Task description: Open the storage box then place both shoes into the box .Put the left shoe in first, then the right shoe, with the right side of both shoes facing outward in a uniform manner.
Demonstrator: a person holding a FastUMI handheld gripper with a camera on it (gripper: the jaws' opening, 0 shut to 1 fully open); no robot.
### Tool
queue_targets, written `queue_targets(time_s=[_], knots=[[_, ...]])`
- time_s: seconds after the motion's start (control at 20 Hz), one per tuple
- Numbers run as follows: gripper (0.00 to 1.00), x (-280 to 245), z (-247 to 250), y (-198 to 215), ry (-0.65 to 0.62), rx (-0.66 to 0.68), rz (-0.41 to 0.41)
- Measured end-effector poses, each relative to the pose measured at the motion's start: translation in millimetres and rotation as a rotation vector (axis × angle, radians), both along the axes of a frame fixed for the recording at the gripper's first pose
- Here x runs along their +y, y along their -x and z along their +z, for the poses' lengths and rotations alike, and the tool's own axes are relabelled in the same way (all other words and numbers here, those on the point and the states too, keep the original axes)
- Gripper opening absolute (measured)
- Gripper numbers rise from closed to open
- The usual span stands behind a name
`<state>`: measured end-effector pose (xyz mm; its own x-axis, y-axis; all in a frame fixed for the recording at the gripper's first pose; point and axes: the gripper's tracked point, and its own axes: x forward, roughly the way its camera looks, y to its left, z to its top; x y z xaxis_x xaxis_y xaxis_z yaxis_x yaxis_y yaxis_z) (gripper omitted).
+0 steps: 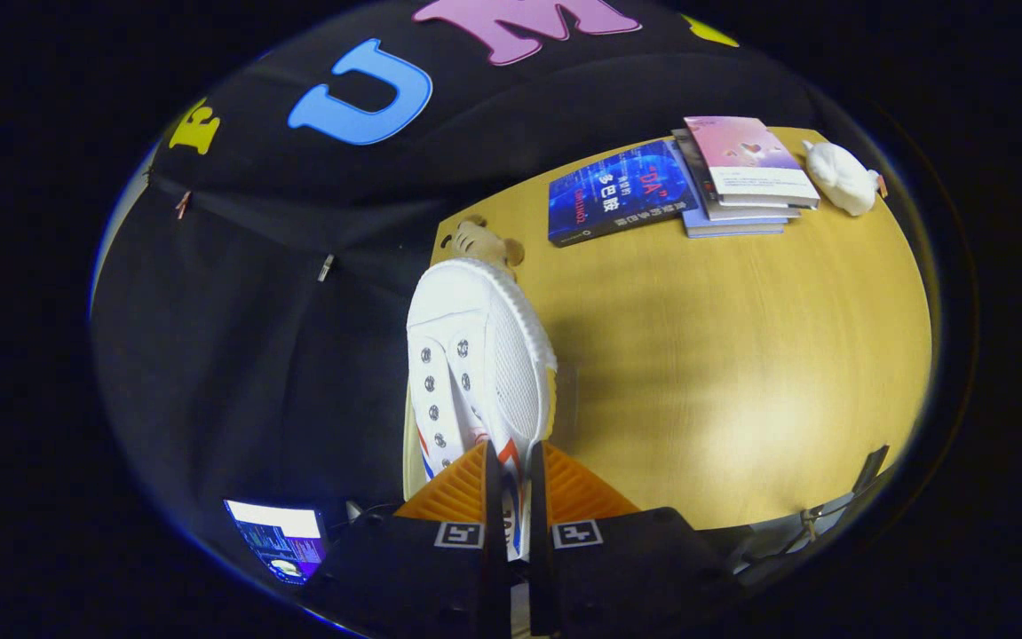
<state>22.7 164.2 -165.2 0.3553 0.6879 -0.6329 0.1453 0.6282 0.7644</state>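
shoe: white canvas sneaker w/ mesh side panel, metal eyelets, red + blue stripes near the heel end. it's pinched between the gripper fingers, both pads pressed on the thin heel-side fabric w/ only a narrow gap left between them. shoe sticks straight out ahead of the fingers, toe pointing away, lifted off the table, tilted so the lace side faces left of the fingers. square black/white marker tags sit on the gripper body just behind each finger.

behind + left of the fingers, low down: a lit screen, text too small to tell.

just beyond the shoe toe: small tan teddy bear at the table's far left corner.

far ahead, right of the fingers: dark blue book flat on the wood table, cover shows "da" in red plus chinese characters, rest not legible. touching its right side a stack of books, pink cover on top. right of the stack: small white figurine.
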Motion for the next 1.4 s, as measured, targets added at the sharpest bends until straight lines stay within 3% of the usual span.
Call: queue_targets(time_s=[0.35, 0.7, 0.9, 1.1, 1.2, 1.4], knots=[[0.13, 84, -6, 10, 0.012, 0.063, 0.118], [0.13, 119, -50, 22, 0.13, 0.13, 0.204], [0.36, 134, -32, 14, -0.004, 0.117, 0.143], [0.88, 118, -36, 15, 0.021, 0.076, 0.167], [0.96, 112, -40, 19, 0.038, 0.046, 0.172], [0.97, 99, -37, 21, 0.046, -0.028, 0.132]])
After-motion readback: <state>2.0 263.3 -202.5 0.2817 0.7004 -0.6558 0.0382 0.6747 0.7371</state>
